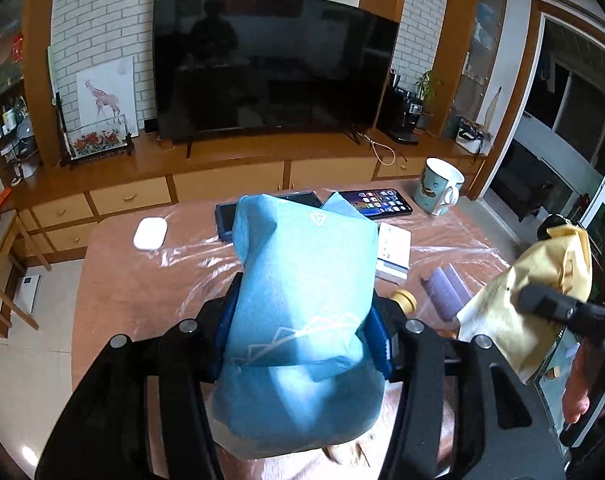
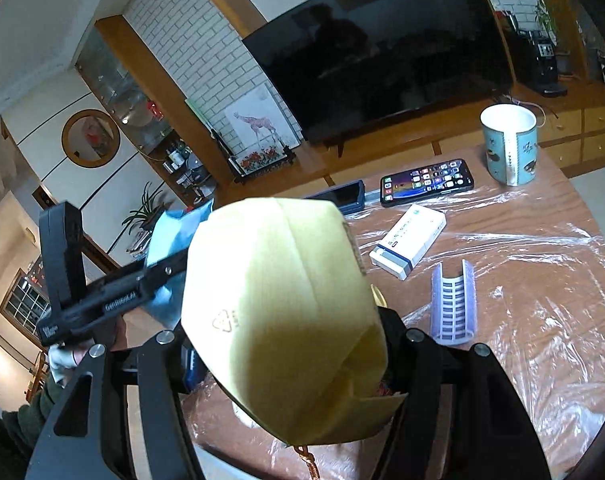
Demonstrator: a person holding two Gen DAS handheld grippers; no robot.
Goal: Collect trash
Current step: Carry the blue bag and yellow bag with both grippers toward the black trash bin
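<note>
Left wrist view: my left claw (image 1: 302,334) pinches a blue paper wrapper (image 1: 302,300); my right claw (image 2: 290,356) clamps a yellow one (image 2: 278,312) — both seemingly above the table (image 2: 542,280). Swinging wide risks clipping the mug (image 2: 509,145) at one o'clock.

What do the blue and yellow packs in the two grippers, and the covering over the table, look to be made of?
Blue pack: soft matte plastic film or paper wrap, judging by folded seams and a printed logo; it dents between the left gripper's pads.
Yellow pack: the same kind of matte wrap, creased and folded at its end.
Table covering: thin clear plastic film, glossy and wrinkled.
</note>
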